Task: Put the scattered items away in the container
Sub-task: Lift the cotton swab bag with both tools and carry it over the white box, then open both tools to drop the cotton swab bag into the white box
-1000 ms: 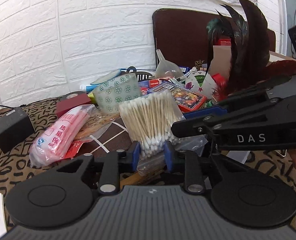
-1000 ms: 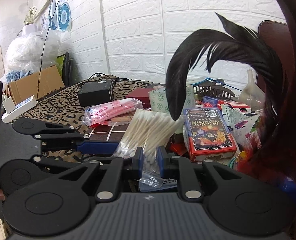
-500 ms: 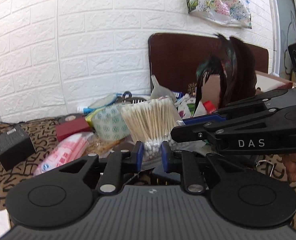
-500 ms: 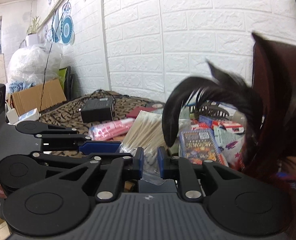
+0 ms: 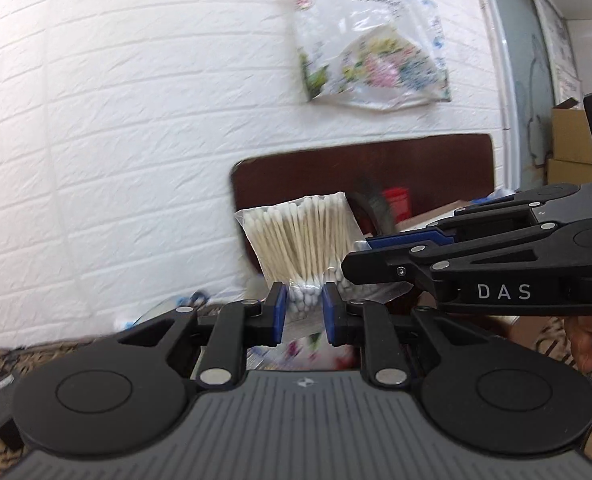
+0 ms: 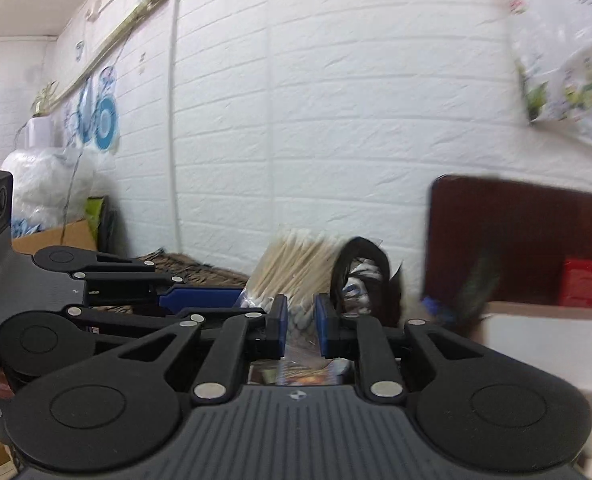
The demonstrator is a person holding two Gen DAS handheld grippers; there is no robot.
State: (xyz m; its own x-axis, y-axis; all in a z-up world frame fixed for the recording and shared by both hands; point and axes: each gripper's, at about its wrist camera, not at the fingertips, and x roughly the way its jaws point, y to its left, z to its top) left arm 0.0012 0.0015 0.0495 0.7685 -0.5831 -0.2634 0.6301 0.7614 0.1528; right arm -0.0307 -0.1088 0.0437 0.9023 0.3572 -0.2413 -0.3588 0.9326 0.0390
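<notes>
Two grippers clamp one clear plastic bag of cotton swabs: the left gripper has its blue-padded fingers pressed on the bag's lower end, and the right gripper has its fingers closed on the same crinkled bottom. Pale sticks fan upward above both sets of fingers. Only the right view shows a curled black feather just right of its fingers.

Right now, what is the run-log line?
left gripper: shut on clear plastic bag of cotton swabs | right gripper: shut on same bag | bag: held upright
</notes>
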